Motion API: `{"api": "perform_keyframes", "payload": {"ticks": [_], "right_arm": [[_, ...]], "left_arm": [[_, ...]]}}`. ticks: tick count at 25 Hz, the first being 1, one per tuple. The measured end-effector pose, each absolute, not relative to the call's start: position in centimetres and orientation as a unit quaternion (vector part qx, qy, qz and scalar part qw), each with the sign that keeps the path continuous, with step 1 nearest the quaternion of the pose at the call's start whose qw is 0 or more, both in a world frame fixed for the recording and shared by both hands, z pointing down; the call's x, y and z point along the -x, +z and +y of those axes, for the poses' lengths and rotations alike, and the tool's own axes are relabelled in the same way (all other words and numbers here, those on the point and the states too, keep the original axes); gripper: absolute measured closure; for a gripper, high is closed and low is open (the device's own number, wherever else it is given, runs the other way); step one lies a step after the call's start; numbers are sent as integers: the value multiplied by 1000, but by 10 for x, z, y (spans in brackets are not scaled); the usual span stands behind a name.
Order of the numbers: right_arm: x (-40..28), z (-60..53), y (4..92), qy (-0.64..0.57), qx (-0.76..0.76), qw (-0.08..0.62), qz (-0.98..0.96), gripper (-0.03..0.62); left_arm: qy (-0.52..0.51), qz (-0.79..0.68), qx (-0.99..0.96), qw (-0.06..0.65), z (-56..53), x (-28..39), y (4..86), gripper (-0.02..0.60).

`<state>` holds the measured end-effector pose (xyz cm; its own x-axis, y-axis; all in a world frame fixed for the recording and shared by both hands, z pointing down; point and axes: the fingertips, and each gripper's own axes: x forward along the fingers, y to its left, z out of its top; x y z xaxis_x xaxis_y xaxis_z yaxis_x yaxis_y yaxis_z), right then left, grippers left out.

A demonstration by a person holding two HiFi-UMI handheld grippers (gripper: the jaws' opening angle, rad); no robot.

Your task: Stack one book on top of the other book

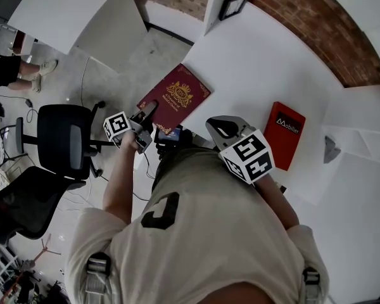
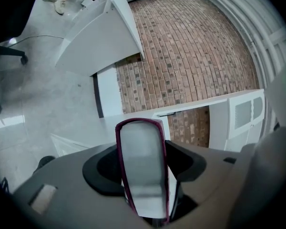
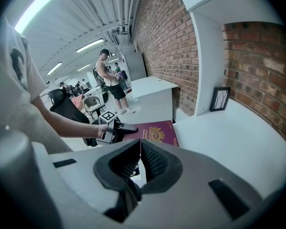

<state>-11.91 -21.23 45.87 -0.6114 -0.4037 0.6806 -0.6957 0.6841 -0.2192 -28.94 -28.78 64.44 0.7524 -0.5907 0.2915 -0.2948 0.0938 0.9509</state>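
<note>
left gripper view: jaws clamp maroon hardback [image 2: 142, 166] by pale pages; right gripper [image 3: 139, 144], ribbed jaws together, empty.

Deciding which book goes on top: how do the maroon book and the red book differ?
The maroon book is dark with a gold crest; the red book is brighter with a black label. The maroon book is clamped at one edge by the left tongs; the red book lies untouched on the white table. The maroon book looks wider than the red book. Both are closed, front cover up.
</note>
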Motion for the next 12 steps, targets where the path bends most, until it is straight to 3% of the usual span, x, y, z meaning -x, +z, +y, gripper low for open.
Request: {"api": "perform_keyframes", "payload": {"ticks": [12], "right_arm": [[109,-208,453,229,-317,295,-872,588]], "left_arm": [[-111,-375,-662,640,-288,291,623,333]]}}
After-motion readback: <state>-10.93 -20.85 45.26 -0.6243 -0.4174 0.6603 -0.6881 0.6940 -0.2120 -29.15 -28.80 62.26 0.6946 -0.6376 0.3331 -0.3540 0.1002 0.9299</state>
